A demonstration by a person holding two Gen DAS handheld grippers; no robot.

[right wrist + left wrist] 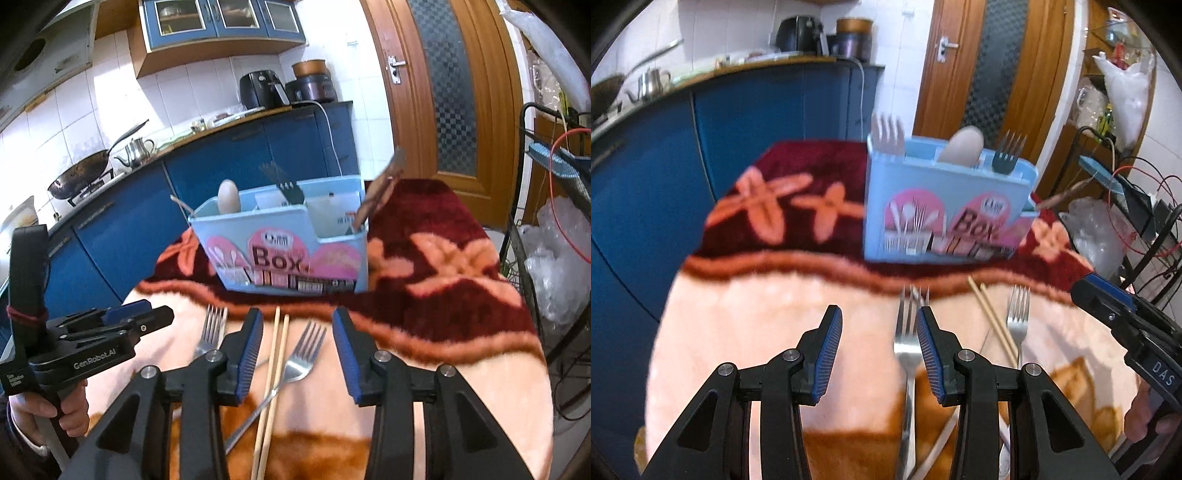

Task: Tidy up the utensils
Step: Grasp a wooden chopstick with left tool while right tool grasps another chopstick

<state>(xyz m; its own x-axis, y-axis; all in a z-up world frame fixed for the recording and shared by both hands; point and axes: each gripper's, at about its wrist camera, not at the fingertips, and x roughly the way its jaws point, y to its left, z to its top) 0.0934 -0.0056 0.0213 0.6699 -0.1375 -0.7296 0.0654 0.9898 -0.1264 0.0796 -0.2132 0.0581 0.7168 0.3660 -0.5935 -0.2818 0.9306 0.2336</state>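
Forks (210, 328) and chopsticks (275, 373) on blanket (461, 387), both tongs (879, 328) (297, 332) released, empty.

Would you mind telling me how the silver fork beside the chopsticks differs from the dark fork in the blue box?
The silver metal fork lies flat on the blanket; the dark fork stands in the light blue utensil box, tines up. The silver one's whole length shows; the dark one's handle is hidden. Both have four tines.
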